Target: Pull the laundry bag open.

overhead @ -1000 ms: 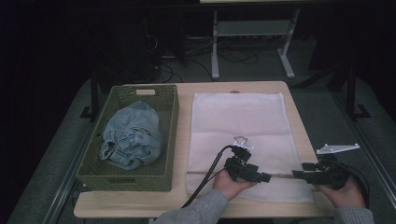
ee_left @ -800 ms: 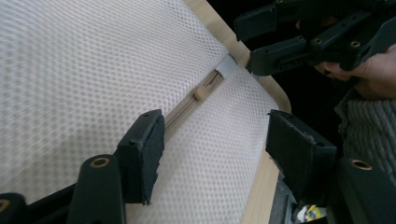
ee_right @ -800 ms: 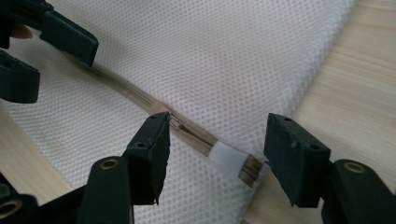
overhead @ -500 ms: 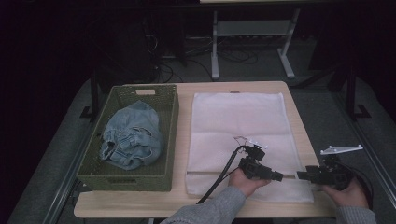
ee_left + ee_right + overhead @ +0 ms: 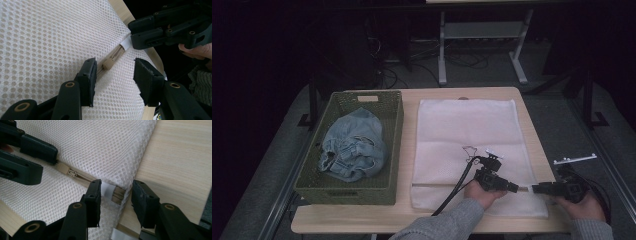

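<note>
Wooden table: white mesh bag flat; left hand-held gripper released astride zipper pull; right hand-held gripper released at zipper end.

Dim high view with black surroundings; bright, sharp close-ups.

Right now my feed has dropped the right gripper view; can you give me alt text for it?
The right gripper, jaws open, straddles the end of the beige zipper at the edge of a white mesh laundry bag. The zipper slider sits just up the track, where the left gripper reaches in, with the wooden table alongside.
</note>
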The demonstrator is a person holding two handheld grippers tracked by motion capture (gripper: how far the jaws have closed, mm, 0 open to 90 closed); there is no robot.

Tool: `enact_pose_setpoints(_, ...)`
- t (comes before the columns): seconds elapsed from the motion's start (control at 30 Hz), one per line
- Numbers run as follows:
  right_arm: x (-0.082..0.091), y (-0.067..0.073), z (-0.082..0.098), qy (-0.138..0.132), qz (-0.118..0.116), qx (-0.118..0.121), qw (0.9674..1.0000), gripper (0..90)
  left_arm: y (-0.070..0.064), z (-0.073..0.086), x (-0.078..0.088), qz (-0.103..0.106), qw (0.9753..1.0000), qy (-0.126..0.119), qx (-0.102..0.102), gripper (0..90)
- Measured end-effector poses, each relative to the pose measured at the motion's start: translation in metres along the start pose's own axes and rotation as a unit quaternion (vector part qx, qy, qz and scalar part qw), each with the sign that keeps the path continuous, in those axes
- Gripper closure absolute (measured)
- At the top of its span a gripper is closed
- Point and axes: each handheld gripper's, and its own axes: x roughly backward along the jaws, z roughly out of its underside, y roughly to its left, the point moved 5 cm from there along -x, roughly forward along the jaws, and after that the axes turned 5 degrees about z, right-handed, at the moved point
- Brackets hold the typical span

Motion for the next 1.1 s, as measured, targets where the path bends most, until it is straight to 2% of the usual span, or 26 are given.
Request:
enact_pose_setpoints(0.17, -0.003, 0.003, -0.004, 0.009, 0.018, 0.000, 0.9998, 69.0, -0.001, -0.001, -0.002, 0.004, 0.9999, -0.002, 0.011, 53.6)
enact_pose_setpoints(0.27, -0.006, 0.005, -0.004, 0.015, 0.021, 0.007, 0.9997, 76.4, 0.001, -0.002, -0.003, 0.011, 0.9998, -0.002, 0.019, 52.2)
enact_pose_setpoints(0.43, -0.004, 0.009, -0.004, 0.008, 0.015, 0.025, 0.9995, 83.1, 0.000, -0.002, -0.005, 0.020, 0.9993, -0.006, 0.032, 50.6)
enact_pose_setpoints(0.6, 0.001, 0.010, -0.005, -0.006, -0.002, 0.022, 0.9997, 83.5, 0.001, -0.002, -0.009, 0.040, 0.9978, -0.007, 0.052, 51.5)
enact_pose_setpoints(0.67, 0.003, 0.010, -0.005, -0.014, -0.013, 0.021, 0.9996, 83.5, 0.000, -0.001, -0.011, 0.044, 0.9976, -0.006, 0.054, 52.8)
enact_pose_setpoints(0.73, 0.006, 0.010, -0.006, -0.025, -0.022, 0.020, 0.9992, 83.5, 0.000, 0.000, -0.012, 0.043, 0.9978, -0.005, 0.051, 54.6)
enact_pose_setpoints(0.97, 0.010, 0.012, -0.007, -0.034, -0.026, 0.021, 0.9989, 83.5, -0.001, 0.001, -0.015, 0.033, 0.9989, -0.002, 0.034, 66.6)
enact_pose_setpoints(1.0, 0.011, 0.012, -0.007, -0.035, -0.028, 0.021, 0.9988, 83.6, -0.001, 0.002, -0.015, 0.025, 0.9993, -0.002, 0.027, 66.6)
enact_pose_setpoints(1.03, 0.012, 0.011, -0.007, -0.038, -0.031, 0.019, 0.9986, 83.6, -0.001, 0.002, -0.016, 0.017, 0.9997, -0.001, 0.019, 73.2)
enact_pose_setpoints(1.1, 0.013, 0.011, -0.007, -0.038, -0.031, 0.019, 0.9986, 83.6, 0.000, 0.002, -0.016, 0.007, 1.0000, 0.002, 0.003, 80.0)
